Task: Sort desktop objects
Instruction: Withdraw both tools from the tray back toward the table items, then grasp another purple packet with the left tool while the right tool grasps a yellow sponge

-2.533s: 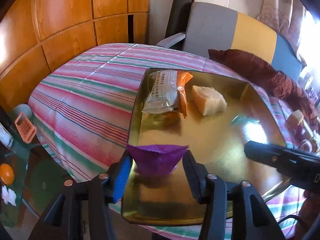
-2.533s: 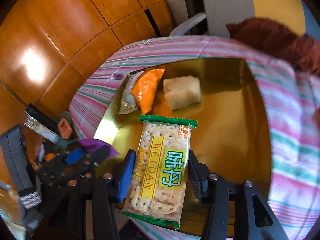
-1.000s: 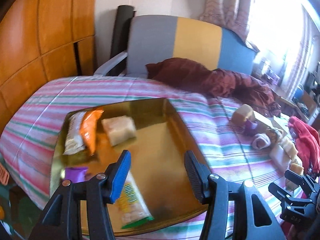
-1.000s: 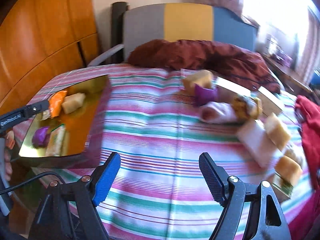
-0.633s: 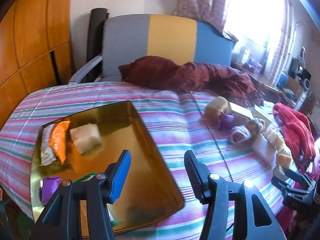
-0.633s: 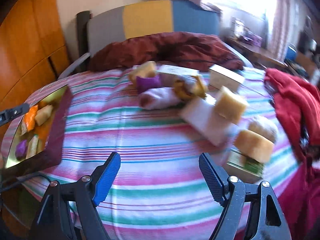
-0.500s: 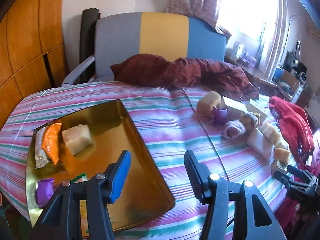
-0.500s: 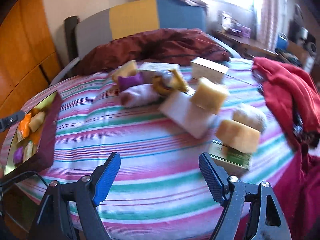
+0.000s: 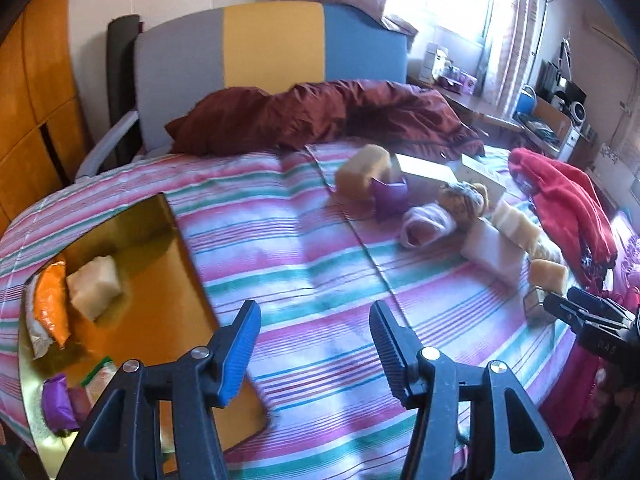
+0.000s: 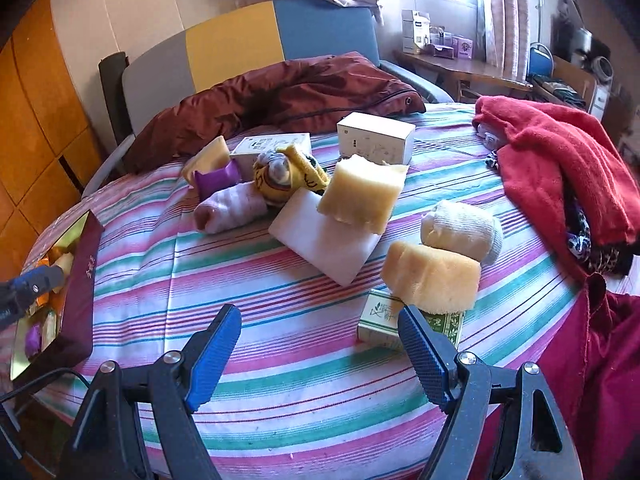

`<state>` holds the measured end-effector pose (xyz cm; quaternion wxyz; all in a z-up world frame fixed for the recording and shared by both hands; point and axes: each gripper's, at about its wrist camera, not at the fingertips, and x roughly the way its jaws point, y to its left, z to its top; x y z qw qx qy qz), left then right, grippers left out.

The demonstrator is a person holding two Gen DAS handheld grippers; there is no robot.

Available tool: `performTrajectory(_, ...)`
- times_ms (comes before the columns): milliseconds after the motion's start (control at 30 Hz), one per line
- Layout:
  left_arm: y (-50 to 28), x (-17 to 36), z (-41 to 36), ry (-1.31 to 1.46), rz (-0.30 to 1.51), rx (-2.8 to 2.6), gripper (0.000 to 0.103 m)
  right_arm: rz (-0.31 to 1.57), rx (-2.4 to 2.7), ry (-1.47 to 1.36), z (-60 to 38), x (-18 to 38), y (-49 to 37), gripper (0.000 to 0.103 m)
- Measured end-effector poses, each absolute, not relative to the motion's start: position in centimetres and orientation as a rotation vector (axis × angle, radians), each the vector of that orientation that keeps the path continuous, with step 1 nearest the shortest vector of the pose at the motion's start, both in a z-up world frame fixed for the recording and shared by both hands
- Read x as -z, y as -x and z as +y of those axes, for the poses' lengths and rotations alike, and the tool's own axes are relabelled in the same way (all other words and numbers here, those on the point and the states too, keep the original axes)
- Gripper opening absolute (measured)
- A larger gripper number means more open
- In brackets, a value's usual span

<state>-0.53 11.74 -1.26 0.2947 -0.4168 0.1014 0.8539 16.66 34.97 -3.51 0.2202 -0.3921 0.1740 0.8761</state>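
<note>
My left gripper (image 9: 315, 312) hovers over the striped cloth beside the gold tray (image 9: 188, 240); its jaws are opening with nothing between them. The tray holds an orange packet (image 9: 50, 304), a pale sponge block (image 9: 94, 286), a purple packet (image 9: 58, 400) and a cracker pack (image 9: 98, 376). My right gripper (image 10: 319, 314) stands open and empty before a pile: a green box (image 10: 380, 320), yellow sponges (image 10: 432, 276), a white foam block (image 10: 324, 240), rolled socks (image 10: 230, 208) and another purple packet (image 10: 218, 178).
Two white boxes (image 10: 374, 136) stand behind the pile. A red garment (image 10: 560, 160) lies on the table's right side, a maroon jacket (image 10: 280, 96) at the back by a chair (image 10: 240, 44). The round table's edge runs just below both grippers.
The left gripper let go of the purple packet and the right the cracker pack; both lie in the tray. Both grippers have swung right, off the tray and toward the pile.
</note>
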Motion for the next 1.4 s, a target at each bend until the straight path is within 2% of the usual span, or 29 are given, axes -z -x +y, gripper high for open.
performTrajectory(300,1.8,1.3,14.9,1.146,0.247,-2.198,0.057,0.473,-2.423,1.059,36.4,3.1,-16.0,0.081)
performTrajectory(700,4.4,-0.2,21.8,1.007,0.368,-2.057,0.056,0.492,-2.412,1.002,40.6,1.8,-14.3,0.081)
performTrajectory(867,5.7,1.1,25.8,0.945,0.525,-1.893,0.056,0.594,-2.432,1.054,43.2,2.3,-11.9,0.081)
performTrajectory(900,6.0,1.6,26.5,0.941,0.566,-1.877,0.056,0.588,-2.422,1.067,43.5,2.5,-11.4,0.083)
performTrajectory(967,6.7,2.5,27.4,0.958,0.592,-1.844,0.057,0.582,-2.418,1.086,44.1,2.9,-10.7,0.092)
performTrajectory(1133,9.0,3.9,28.8,0.991,0.614,-1.805,0.057,0.574,-2.407,1.140,45.2,4.0,-9.2,0.093)
performTrajectory(1300,10.4,4.1,30.5,0.968,0.641,-1.762,0.054,0.611,-2.406,1.142,46.1,4.3,-8.4,0.093)
performTrajectory(1400,10.9,4.7,31.9,0.960,0.688,-1.733,0.048,0.616,-2.409,1.156,46.5,4.7,-8.1,0.093)
